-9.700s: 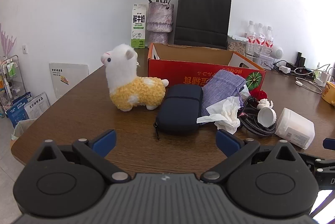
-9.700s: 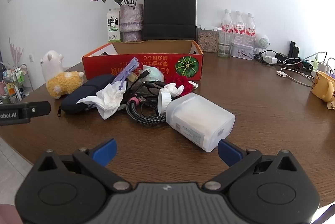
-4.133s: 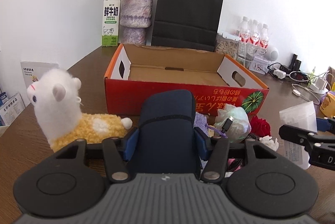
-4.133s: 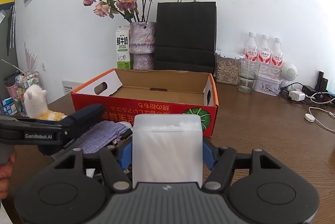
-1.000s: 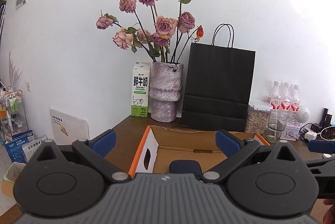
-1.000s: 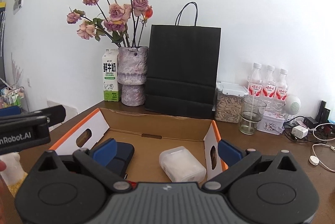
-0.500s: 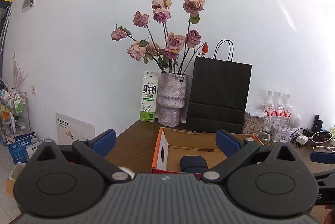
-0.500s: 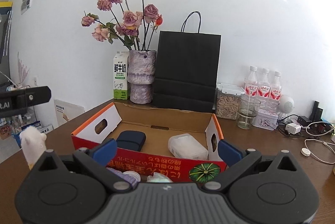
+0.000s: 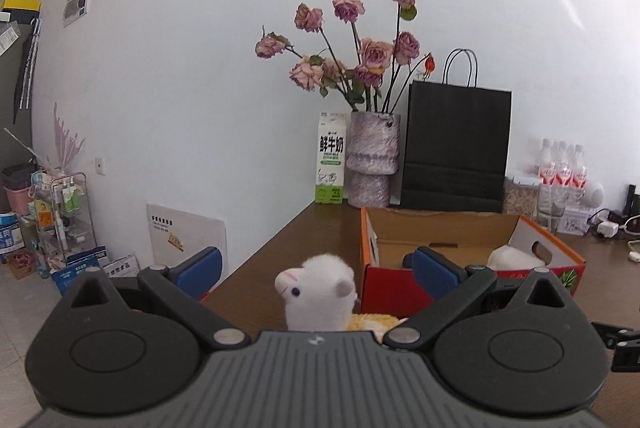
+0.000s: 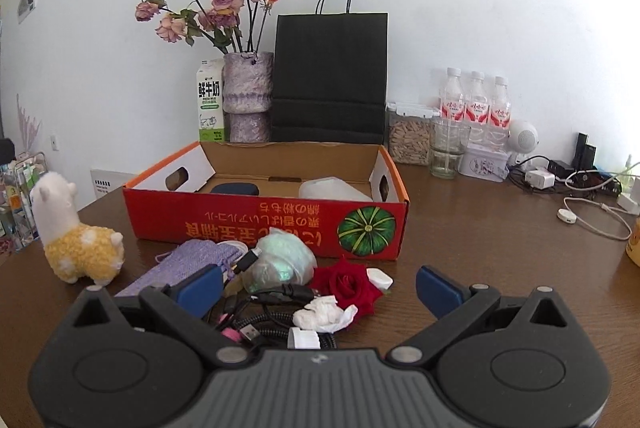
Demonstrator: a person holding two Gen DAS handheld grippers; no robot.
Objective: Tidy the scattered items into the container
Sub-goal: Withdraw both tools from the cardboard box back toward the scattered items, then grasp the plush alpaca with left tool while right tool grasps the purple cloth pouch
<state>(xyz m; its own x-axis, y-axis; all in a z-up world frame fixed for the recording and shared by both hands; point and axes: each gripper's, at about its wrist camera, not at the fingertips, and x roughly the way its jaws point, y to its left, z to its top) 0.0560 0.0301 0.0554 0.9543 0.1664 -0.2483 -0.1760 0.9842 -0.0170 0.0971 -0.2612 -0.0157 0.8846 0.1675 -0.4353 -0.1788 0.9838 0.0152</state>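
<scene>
The red and orange cardboard box stands open on the brown table, holding the dark blue case and the translucent white container. In front of it lie a purple pouch, a greenish plastic bag, a red rose, a crumpled tissue and tangled cables. My right gripper hangs open and empty over this pile. The alpaca plush stands left of the box. My left gripper is open, with the alpaca plush low between its fingers and the box beyond.
Behind the box stand a milk carton, a vase of dried roses and a black paper bag. Water bottles, a jar, a glass, chargers and white cables fill the back right. The table's left edge drops to floor clutter.
Both grippers have drawn back from the box and lowered, still open. The case and container stay in the box. The alpaca has come into the left wrist view.
</scene>
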